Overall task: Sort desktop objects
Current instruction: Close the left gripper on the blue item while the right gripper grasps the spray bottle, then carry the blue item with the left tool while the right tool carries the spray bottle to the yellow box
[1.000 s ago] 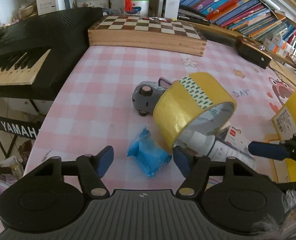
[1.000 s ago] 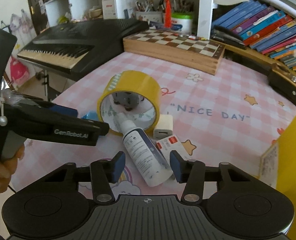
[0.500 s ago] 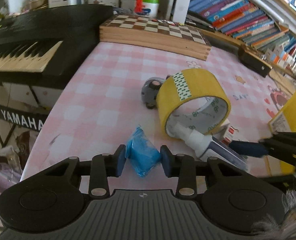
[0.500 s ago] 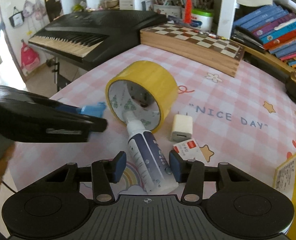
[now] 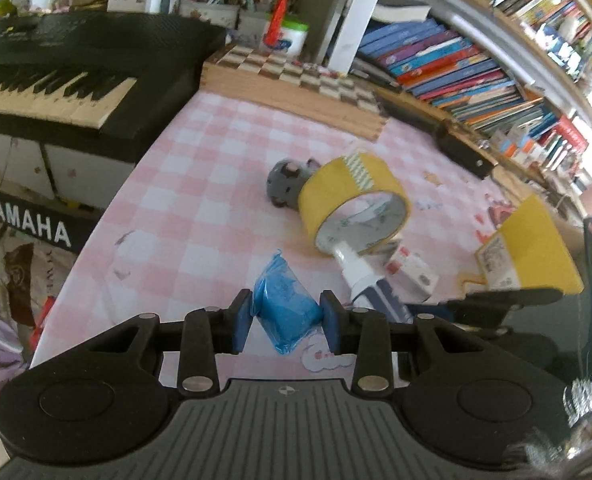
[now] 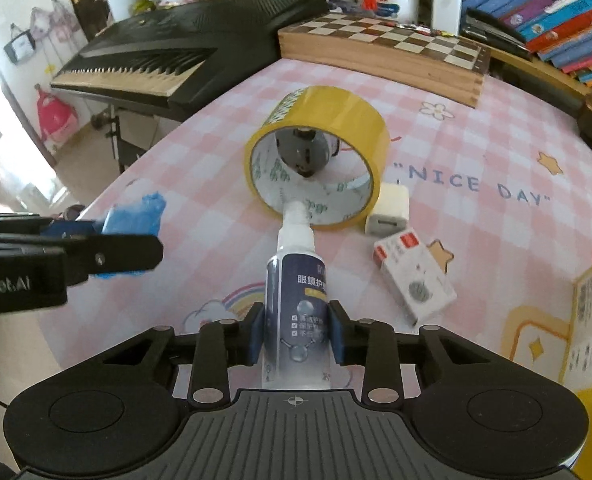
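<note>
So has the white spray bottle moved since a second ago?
Yes: the white spray bottle has pulled back from the yellow tape roll, its nozzle now at the rim.

Black left gripper (image 5: pixel 285 322), blue pads (image 5: pixel 240 322), silver screws, ribbed housing.

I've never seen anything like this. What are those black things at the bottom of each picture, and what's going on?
They are hand-held tongs, one in each of a person's hands, each with a camera looking forward along its two fingers. One picture comes from the left tongs, which are closed on a blue packet. The other comes from the right tongs, closed on a spray bottle. On the pink checked tablecloth lie a yellow tape roll, a grey toy seen through it, a white charger and a small white box.
</note>
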`<state>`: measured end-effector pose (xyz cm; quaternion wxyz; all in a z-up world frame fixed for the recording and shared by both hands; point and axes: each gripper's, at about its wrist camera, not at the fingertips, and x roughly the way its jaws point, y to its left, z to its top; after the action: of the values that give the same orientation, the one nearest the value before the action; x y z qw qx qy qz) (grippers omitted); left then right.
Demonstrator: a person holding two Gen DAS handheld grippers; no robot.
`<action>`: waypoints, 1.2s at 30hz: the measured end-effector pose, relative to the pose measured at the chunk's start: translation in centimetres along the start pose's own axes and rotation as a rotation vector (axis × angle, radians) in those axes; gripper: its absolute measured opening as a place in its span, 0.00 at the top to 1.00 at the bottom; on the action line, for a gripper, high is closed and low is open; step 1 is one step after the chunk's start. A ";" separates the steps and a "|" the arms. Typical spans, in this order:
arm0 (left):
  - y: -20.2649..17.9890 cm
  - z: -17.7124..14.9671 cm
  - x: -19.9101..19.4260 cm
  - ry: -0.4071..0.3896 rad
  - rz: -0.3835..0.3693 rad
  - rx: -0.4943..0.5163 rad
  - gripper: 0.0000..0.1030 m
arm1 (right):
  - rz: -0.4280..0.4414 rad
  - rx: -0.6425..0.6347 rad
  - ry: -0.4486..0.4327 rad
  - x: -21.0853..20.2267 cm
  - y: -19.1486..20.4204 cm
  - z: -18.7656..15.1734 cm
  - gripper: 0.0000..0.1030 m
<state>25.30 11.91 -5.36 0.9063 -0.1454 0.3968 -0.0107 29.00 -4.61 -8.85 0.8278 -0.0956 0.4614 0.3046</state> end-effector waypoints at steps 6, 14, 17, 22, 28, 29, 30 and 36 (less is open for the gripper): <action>-0.5 0.0 -2.7 -0.052 -0.050 0.020 0.68 | 0.005 0.090 -0.081 -3.4 0.1 -0.8 0.68; -0.5 -1.7 -6.0 -0.088 -0.100 0.028 0.68 | -0.024 0.121 -0.199 -8.2 1.5 -1.9 0.68; -0.4 -2.3 -7.1 -0.095 -0.122 0.030 0.68 | -0.010 0.141 -0.215 -9.3 2.1 -2.7 0.68; -0.3 -3.3 -8.7 -0.095 -0.163 0.030 0.68 | -0.019 0.154 -0.214 -10.7 3.4 -4.3 0.68; -0.4 -4.7 -10.6 -0.101 -0.196 0.056 0.68 | -0.041 0.159 -0.229 -12.4 5.2 -6.3 0.68; -0.3 -4.9 -10.9 -0.102 -0.198 0.058 0.68 | -0.043 0.160 -0.231 -12.6 5.5 -6.6 0.68; -0.2 -5.1 -11.3 -0.104 -0.202 0.061 0.68 | -0.045 0.162 -0.232 -12.9 5.8 -6.9 0.68; 0.4 -6.5 -13.5 -0.112 -0.221 0.075 0.68 | -0.060 0.154 -0.253 -14.3 8.1 -8.5 0.68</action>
<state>11.29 12.41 0.03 0.9251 -0.1543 0.3266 -0.1171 12.62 -7.84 -0.83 0.8928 -0.0065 0.3725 0.2532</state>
